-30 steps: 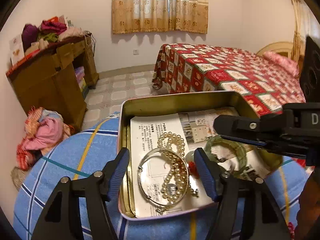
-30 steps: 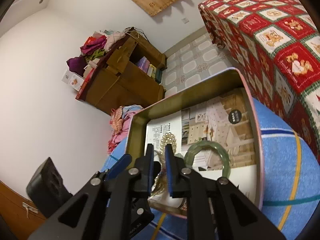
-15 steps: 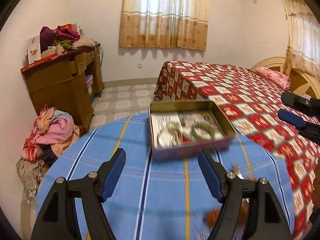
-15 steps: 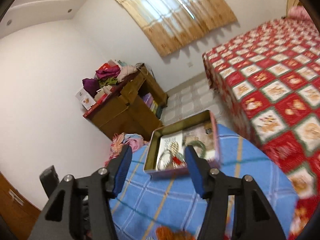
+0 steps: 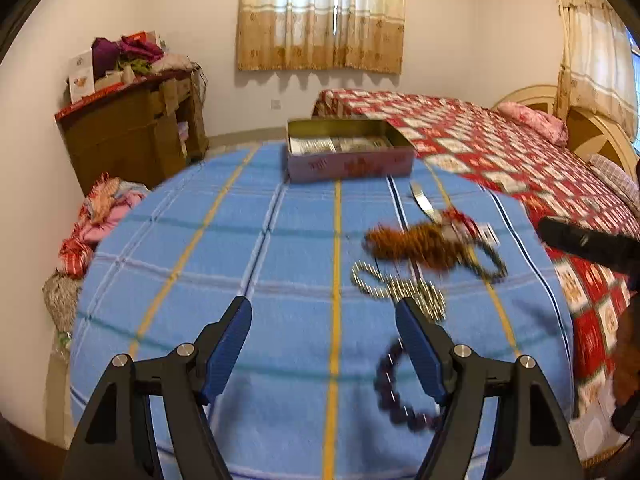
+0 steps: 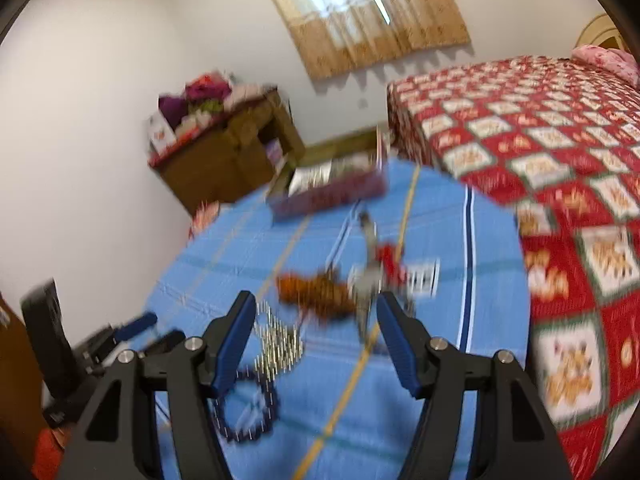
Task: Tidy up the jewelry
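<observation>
1. Two grippers show. The left gripper [image 5: 323,354] has its jaws spread wide with nothing between the blue pads, only the blue plaid blanket [image 5: 256,264] beneath. The right gripper [image 6: 314,344] has just been opening its jaws, and no item sits gripped between its pads; it hovers over the loose pieces.
2. Nearest lies one dark beaded bracelet [image 5: 394,392], a loop of deep purple beads flat on the blanket, partly behind the left gripper's right finger. In the right wrist view the same bracelet [image 6: 250,412] sits just below that gripper's left finger.
3. Just beyond it lies one pale gold bead strand [image 5: 398,290], doubled over itself in loose loops.
4. Further on is a blurred heap: one orange-brown beaded strand [image 5: 416,242], one dark beaded loop [image 5: 490,264] trailing to its right, a small red piece [image 6: 390,266] and a white card [image 5: 486,236] touching it. How many pieces the heap holds in all I cannot tell.
5. One slim silver clip [image 5: 420,200] lies just behind the heap, pointing toward the tin.
6. At the blanket's far edge stands one open rectangular tin [image 5: 350,166], pink outside, gold inside, lined with printed paper; its contents are hidden from this angle.
7. Beyond are one bed with a red patchwork quilt [image 5: 480,140] and one wooden desk [image 5: 132,136] piled with clothes.
</observation>
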{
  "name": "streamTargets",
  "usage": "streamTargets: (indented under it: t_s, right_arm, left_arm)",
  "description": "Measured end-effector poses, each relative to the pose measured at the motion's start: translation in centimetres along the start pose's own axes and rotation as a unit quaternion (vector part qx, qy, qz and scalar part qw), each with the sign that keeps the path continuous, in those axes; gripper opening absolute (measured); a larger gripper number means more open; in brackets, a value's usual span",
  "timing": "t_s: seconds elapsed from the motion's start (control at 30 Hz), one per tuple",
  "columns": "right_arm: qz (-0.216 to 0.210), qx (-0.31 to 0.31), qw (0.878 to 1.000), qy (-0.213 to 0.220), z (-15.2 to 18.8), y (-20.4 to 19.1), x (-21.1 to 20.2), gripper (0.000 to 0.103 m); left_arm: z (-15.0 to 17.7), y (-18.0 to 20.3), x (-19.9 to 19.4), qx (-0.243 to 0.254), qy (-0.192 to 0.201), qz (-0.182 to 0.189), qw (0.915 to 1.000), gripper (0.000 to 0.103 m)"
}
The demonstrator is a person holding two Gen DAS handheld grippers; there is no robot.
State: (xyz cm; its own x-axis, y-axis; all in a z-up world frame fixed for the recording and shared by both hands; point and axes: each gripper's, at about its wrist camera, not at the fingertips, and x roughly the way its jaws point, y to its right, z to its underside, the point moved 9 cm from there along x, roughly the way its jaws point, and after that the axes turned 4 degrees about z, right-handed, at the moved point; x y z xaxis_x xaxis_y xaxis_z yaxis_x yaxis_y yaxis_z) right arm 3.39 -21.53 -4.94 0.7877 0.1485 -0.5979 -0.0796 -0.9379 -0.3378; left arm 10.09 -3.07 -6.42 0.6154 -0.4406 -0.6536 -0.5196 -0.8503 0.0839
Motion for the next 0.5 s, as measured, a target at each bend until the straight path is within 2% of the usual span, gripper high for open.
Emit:
streamTargets:
  t_s: [0.13,0.2,0.27,0.37,0.5]
  right_arm:
    - [-0.005,-0.024,0.999,-0.037,3.6,-1.0,1.0,0.065]
    - [-0.012,-0.041,0.998,-0.051,4.7,-1.9,1.6,0.061]
    - [-0.011,-0.053,0.997,-0.061,5.2,-2.3,2.2,0.052]
    - [-0.016,-0.07,0.995,-0.071,5.6,-3.2,3.1,0.051]
    - [0.0,-0.113,0.991,-0.075,6.4,-4.6,4.6,0.051]
  left_arm:
    - [1.6,0.6,-0.5,0.012,-0.008,0.004,0.9999,0.075]
    - [2.4,0.9,-0.4,0.013,-0.015,0.006,0.9998,0.075]
    - [3.1,1.0,-0.4,0.012,-0.021,0.008,0.9997,0.075]
    - [3.4,0.8,-0.6,0.012,-0.022,0.006,0.9997,0.075]
    - [3.7,-0.1,-1.2,0.002,-0.016,-0.001,0.9999,0.075]
